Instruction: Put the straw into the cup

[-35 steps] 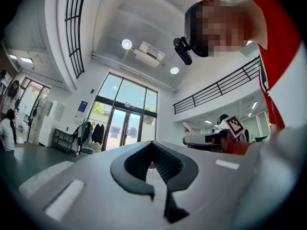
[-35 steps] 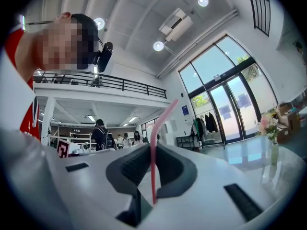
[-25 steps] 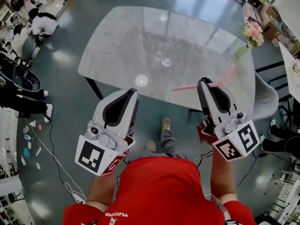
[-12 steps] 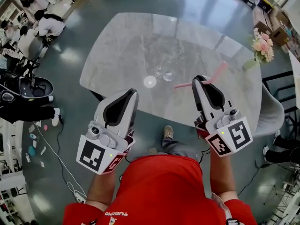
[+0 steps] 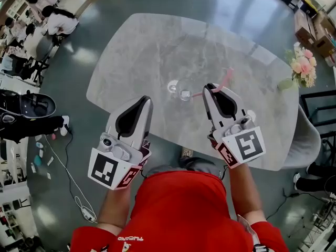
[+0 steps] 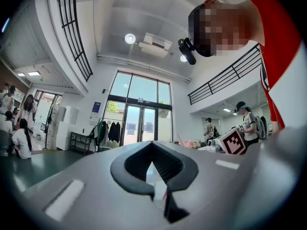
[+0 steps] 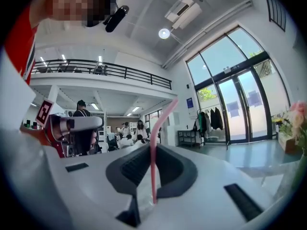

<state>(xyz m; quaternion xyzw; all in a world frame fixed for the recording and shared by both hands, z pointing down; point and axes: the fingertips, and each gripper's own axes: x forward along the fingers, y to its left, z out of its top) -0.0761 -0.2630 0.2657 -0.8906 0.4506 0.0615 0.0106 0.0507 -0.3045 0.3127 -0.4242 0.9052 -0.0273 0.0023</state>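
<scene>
Fingers of the right gripper [image 7: 153, 146] are pressed together on a thin pink straw [image 7: 153, 169], which the right gripper view shows rising upright between the dark pads and then bending off to the right above them. Seen from the head view, the right gripper [image 5: 210, 87] holds the straw [image 5: 227, 79] out over the grey marble tabletop [image 5: 136, 51]. One end of the straw pokes out on the left of the fingertips and the bent end slants away up and to the right. The left end lies just beside the nearer clear cup [image 5: 185, 94], though whether it touches the rim cannot be made out. A farther clear cup [image 5: 172, 86] stands close to the first, a little up and to the left of it, and both are upright on the tabletop. Fingers of the left gripper [image 6: 152, 143] meet at their tips with nothing caught between them, leaving only the rounded hollow behind the tips. In the head view the left gripper [image 5: 145, 98] hangs at the tabletop's near edge, apart from both cups and level with its partner. Each gripper carries its marker cube towards the person, whose red shirt [image 5: 178, 209] fills the bottom of the head view. Pink flowers [image 5: 303, 67] stand by the tabletop's right edge, and a grey chair [image 5: 307, 133] sits below them. Several people [image 5: 58, 22] are seated well off at the upper left on the dark green floor [image 5: 79, 98].
</scene>
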